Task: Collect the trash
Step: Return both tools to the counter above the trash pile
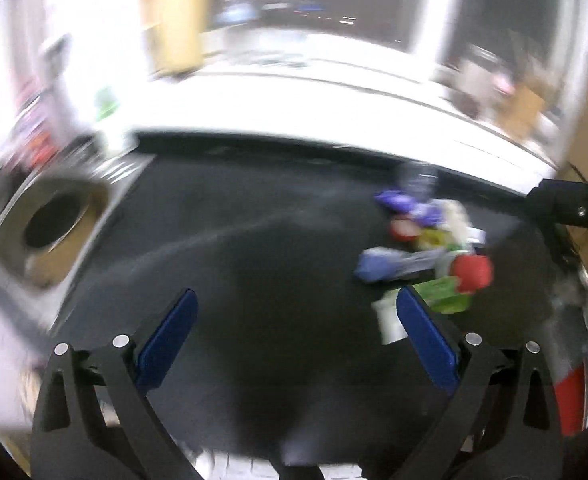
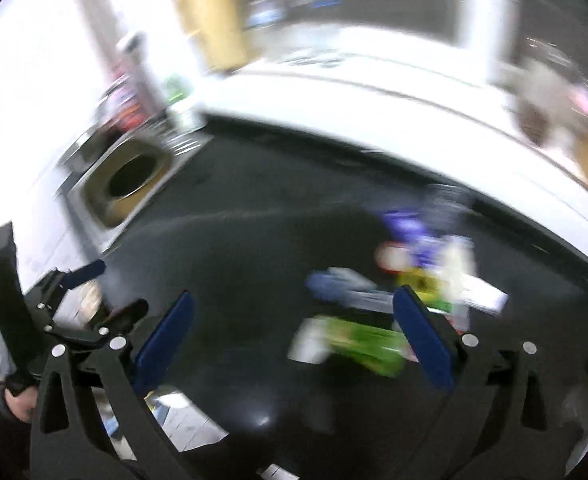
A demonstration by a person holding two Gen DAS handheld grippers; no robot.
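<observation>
Both views are pretty motion-blurred, so take the details w/ a grain of salt. Big picture: dark table [image 1: 254,248] w/ a bin hole [image 1: 56,222] set into a metal-looking frame, far fwd-left of the left gripper [image 1: 295,308], whose jaws are spread wide w/ nothing between them. Right gripper [image 2: 292,310] is the same deal: jaws wide, nothing gripped. The trash pile [image 1: 425,248] sits fwd-right of the left jaws, and in the right wrist view it's just ahead of and around the right-hand finger. Imo the step is the reach-in for a first grab, prob the green wrapper [image 2: 363,342], since it lies closest, partly between the right jaws already. To do it well I'd slow down (the blur says things are moving fast), center the jaws over one item, come down till the pads nearly touch the table, then close; flat wrappers slip if pinched high. There's also a red cap [image 1: 471,272] and a blue-ish packet [image 1: 377,264] in the pile, can't tell what exactly. Behind the table: a bright white ledge, a tan cardboard-looking panel, dark window-ish area.
</observation>
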